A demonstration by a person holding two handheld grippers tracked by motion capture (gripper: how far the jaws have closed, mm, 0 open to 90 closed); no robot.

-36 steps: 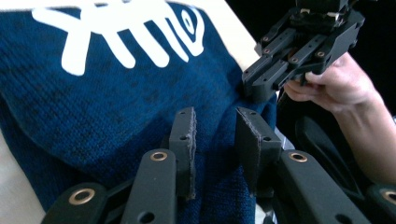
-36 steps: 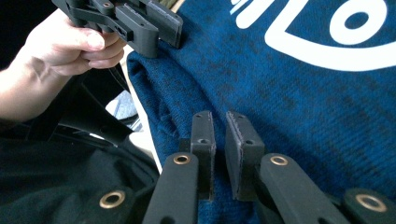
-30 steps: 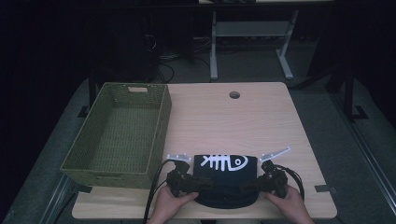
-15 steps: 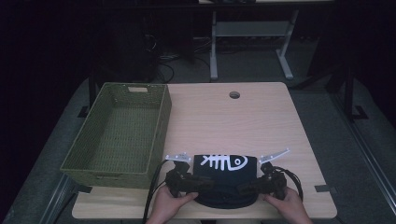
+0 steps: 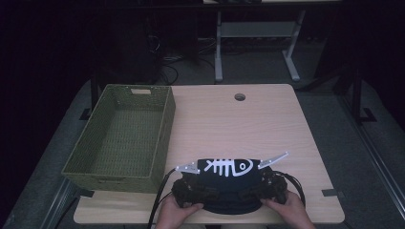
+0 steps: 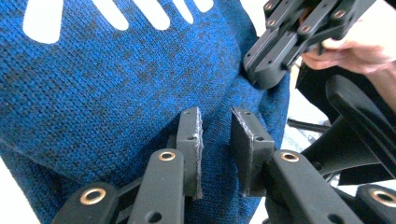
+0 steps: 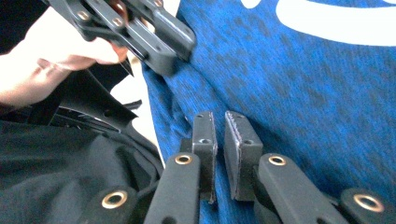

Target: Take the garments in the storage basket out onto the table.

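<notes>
A dark blue knit garment point(image 5: 229, 183) with a white fish-skeleton print lies folded at the table's near edge. My left gripper point(image 5: 197, 187) is at its left end and my right gripper point(image 5: 263, 183) at its right end, a hand on each. In the left gripper view my left gripper point(image 6: 215, 112) has just been closing; a fold of the garment point(image 6: 116, 84) runs into the gap and the pads still stand apart. In the right gripper view my right gripper point(image 7: 219, 114) is pinched nearly together on the garment point(image 7: 303, 84) edge.
A green woven basket point(image 5: 114, 177) stands empty on the left part of the table point(image 5: 239, 124). A round cable hole point(image 5: 239, 97) is at the table's far side. Beyond it stands a white desk frame point(image 5: 253, 29) on a dark floor.
</notes>
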